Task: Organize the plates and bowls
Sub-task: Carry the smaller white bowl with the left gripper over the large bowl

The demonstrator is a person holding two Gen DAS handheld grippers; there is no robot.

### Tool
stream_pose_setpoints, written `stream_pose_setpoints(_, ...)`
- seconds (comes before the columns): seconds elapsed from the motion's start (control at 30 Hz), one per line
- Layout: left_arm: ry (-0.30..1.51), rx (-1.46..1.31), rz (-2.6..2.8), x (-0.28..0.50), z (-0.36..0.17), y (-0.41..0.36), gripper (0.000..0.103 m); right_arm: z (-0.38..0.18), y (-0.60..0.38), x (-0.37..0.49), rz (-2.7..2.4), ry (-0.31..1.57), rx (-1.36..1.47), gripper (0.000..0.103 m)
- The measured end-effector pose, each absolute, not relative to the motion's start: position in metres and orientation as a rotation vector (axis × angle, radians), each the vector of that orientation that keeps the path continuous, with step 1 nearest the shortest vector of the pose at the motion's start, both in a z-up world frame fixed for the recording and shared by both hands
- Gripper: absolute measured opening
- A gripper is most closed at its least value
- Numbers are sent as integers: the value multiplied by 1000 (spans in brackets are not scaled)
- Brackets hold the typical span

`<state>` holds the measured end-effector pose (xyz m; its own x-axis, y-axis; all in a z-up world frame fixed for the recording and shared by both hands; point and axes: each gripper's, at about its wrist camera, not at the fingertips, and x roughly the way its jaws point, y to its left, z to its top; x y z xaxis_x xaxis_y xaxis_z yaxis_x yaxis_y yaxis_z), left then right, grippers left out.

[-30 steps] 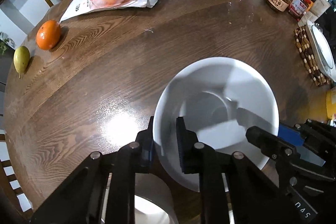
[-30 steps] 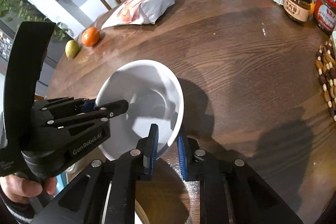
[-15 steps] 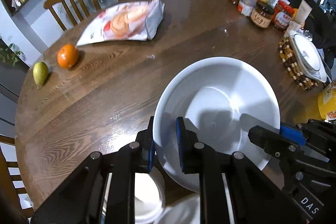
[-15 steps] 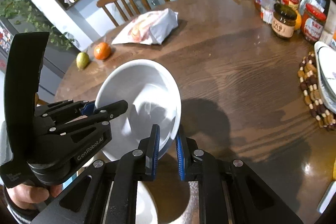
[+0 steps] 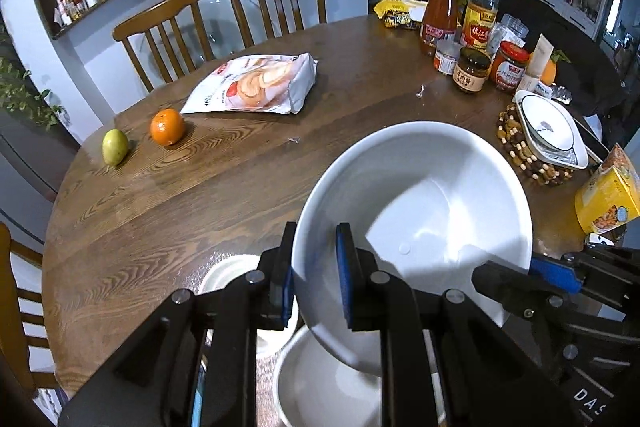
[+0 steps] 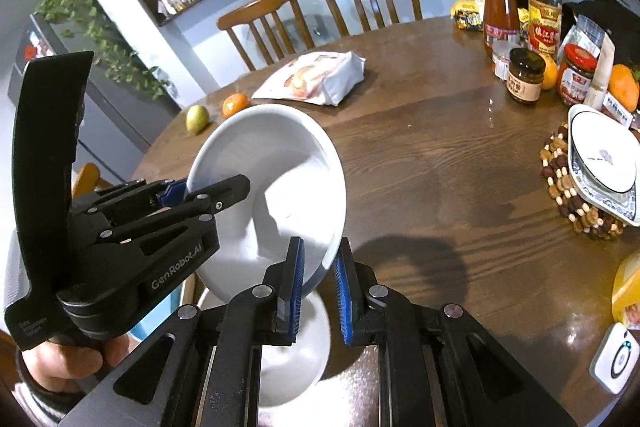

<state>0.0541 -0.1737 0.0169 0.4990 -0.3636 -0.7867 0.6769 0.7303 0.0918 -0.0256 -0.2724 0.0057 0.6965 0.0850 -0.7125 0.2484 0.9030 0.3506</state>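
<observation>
A large white bowl (image 5: 420,207) hangs tilted above the round wooden table (image 5: 200,187), held from both sides. My left gripper (image 5: 316,261) is shut on its left rim, one blue pad inside and one outside. My right gripper (image 6: 319,281) is shut on the opposite rim of the same bowl (image 6: 272,155). Each gripper also shows in the other's view, the right gripper (image 5: 532,279) and the left gripper (image 6: 208,193), which a hand grasps. A smaller white bowl (image 5: 320,387) sits on the table under the lifted one, beside a small white dish (image 5: 228,275).
A stack of patterned plates (image 5: 548,131) rests on a beaded trivet (image 5: 516,147) at the right edge. Jars and bottles (image 5: 472,67) crowd the far right. A snack bag (image 5: 256,85), an orange (image 5: 167,127) and a pear (image 5: 115,147) lie far left. A yellow box (image 5: 608,195) stands at the right, chairs behind.
Both grippers have risen with the large bowl held between them, lifting it off the table. The smaller bowl and dish beneath have come into view.
</observation>
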Motion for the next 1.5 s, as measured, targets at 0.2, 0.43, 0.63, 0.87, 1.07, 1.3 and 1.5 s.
stream_pose_setpoints(0.2,803,394,-631,38,26,-158,16,13,-262,-38,-69,790,418,17)
stream_pose_setpoints(0.43,791,375,-606,21,29,-140,18,18,-250,-50,-32,790,378,17)
stream_pose_setpoints(0.63,786,369,-582,11,29,-131,18,18,-241,-57,-4,800,355,17)
stream_pose_setpoints(0.87,810,355,-559,-1,20,-121,18,16,-233,-65,16,818,335,17)
stream_pose_setpoints(1.07,836,350,-553,-8,11,-116,18,9,-227,-70,20,843,325,17)
stream_pose_setpoints(1.3,866,342,-551,-12,1,-111,18,0,-224,-73,20,871,320,17)
stream_pose_setpoints(1.5,887,337,-547,-12,-6,-108,18,-4,-221,-74,19,887,316,17)
